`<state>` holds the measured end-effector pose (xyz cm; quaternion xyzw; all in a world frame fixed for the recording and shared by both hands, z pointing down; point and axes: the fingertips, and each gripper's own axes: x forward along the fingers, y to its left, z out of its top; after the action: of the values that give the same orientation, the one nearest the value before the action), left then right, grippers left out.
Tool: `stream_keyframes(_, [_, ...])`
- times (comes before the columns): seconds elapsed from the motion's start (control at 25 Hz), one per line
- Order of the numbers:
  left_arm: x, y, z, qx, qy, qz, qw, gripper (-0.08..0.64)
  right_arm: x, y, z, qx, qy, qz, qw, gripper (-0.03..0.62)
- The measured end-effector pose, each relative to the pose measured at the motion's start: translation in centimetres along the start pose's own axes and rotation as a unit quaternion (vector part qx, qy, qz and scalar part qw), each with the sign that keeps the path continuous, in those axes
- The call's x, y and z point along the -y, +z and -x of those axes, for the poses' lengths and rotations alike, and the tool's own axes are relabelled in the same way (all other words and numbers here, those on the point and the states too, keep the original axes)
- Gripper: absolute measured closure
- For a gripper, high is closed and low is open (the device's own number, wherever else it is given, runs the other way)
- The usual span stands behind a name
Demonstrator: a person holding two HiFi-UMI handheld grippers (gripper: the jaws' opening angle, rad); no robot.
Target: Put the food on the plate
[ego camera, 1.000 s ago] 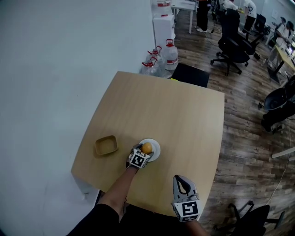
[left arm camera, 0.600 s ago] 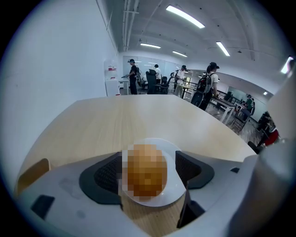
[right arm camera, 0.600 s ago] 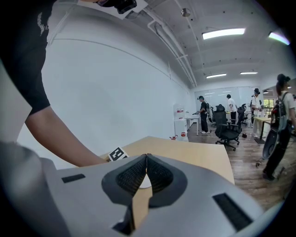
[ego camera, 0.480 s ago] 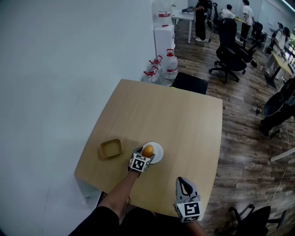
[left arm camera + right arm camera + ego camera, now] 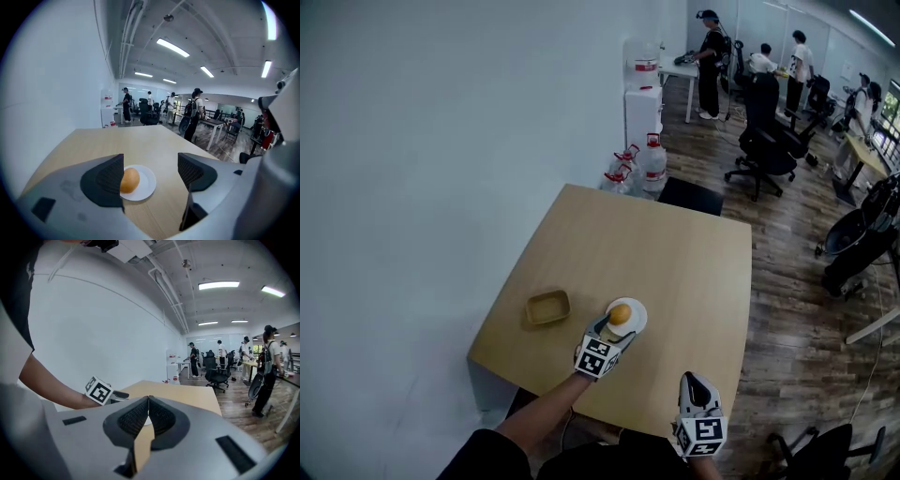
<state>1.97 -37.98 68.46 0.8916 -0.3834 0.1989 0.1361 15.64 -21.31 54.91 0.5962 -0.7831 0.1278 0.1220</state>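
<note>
A small orange bun [image 5: 620, 314] [image 5: 130, 180] lies on a round white plate [image 5: 636, 310] [image 5: 146, 183] near the front of the wooden table [image 5: 675, 272]. My left gripper [image 5: 609, 330] [image 5: 150, 171] is open just short of the plate, its jaws wide apart and nothing between them; the bun sits beyond the left jaw, partly hidden by it. My right gripper [image 5: 697, 390] [image 5: 148, 405] is shut and empty at the table's front right edge, pointing over the table.
A shallow tan square bowl [image 5: 547, 307] stands left of the plate. Water jugs [image 5: 639, 159] sit on the floor behind the table by the white wall. Office chairs [image 5: 769, 112] and people stand farther back on the wooden floor.
The left gripper has drawn back a little from the plate, leaving the bun on it. The head view has shifted, so the table sits lower and farther right in frame.
</note>
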Motion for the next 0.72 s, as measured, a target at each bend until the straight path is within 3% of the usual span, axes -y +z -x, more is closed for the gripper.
stream_keyframes(0.16, [2.1, 2.8, 7.1, 0.08, 0.004, 0.029, 0.9964, 0.227, -1.0, 0.0, 1.9, 0.005, -0.022, 0.002, 1.0, 0.532])
stream_keyframes(0.36, [5.7, 3.9, 15.5, 0.147, 0.008, 0.055, 0.9876, 0.227, -3.4, 1.0, 5.7, 0.042, -0.013, 0.005, 0.999, 0.531])
stream_keyframes(0.56, [8.2, 2.8, 21.3, 0.169, 0.012, 0.058, 0.9838, 0.229, -5.1, 0.4, 9.0, 0.036, -0.043, 0.006, 0.998, 0.532])
stream_keyframes(0.72, [8.8, 1.1, 23.6, 0.166, 0.013, 0.091, 0.9819, 0.229, -4.5, 0.8, 10.8, 0.052, -0.078, 0.008, 0.996, 0.531])
